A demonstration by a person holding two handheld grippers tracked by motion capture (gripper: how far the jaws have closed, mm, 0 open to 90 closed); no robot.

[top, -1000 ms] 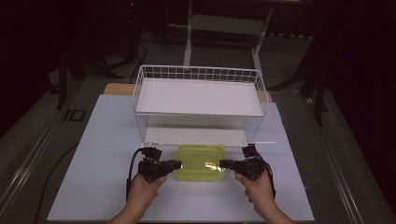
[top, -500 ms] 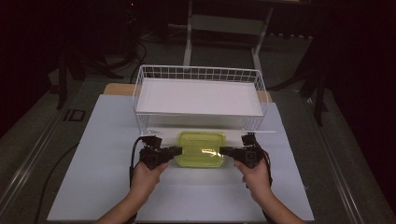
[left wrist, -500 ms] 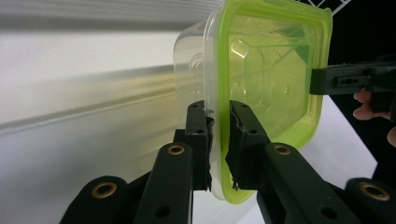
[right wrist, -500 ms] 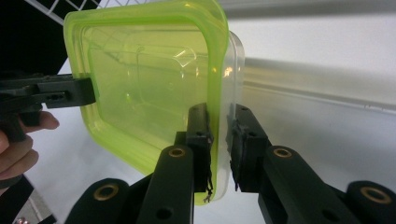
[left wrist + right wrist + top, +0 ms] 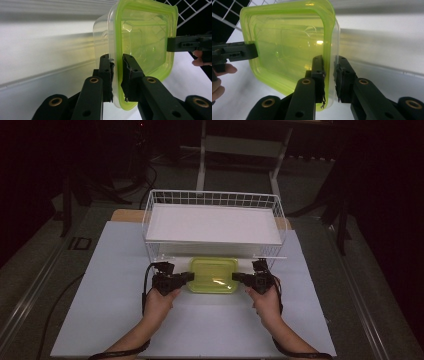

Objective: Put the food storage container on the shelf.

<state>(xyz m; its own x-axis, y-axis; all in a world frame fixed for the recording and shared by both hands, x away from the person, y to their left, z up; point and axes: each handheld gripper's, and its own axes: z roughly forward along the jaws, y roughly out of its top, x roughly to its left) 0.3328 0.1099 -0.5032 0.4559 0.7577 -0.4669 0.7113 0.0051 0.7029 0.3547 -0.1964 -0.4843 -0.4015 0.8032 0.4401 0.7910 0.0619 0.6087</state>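
High view: white tabletop [image 5: 100,320] carrying a white wire basket [image 5: 212,200] at the far side, a flat white board [image 5: 212,222] lying inside it across the whole floor of the basket. Just in front of the basket's near wall, a clear plastic container with a yellow-green lid [image 5: 212,275], held between two hands. Left tongs [image 5: 186,278] on the container's left edge, right tongs [image 5: 237,278] on its right edge, both pointing inward toward each other. Left hand [image 5: 160,302] and right hand [image 5: 265,302] behind them, forearms coming in from the bottom edge. Nothing discernible inside the container from here; a small bright glare on the lid.

Left gripper view: two black jaws clamped on the container's rim [image 5: 117,62], one on the lid side, the other on the clear body side, pads [image 5: 127,75] pressed against the green edge. Lid translucent, clear tub behind it looking empty. At the far edge of the lid, the other tongs [image 5: 172,44] gripping the opposite rim, a fingertip of the right hand [image 5: 198,58] beside them. Basket wires [image 5: 190,10] in the upper right corner, white surface to the left.

Right gripper view: same hold mirrored, jaws closed on the lid's rim [image 5: 328,65], green lid to the left, clear tub wall to the right. Interior seen through the lid bare apart from reflections. Left tongs [image 5: 254,51] biting the far edge, fingers [image 5: 222,72] beneath. Basket wires [image 5: 227,11] upper left.
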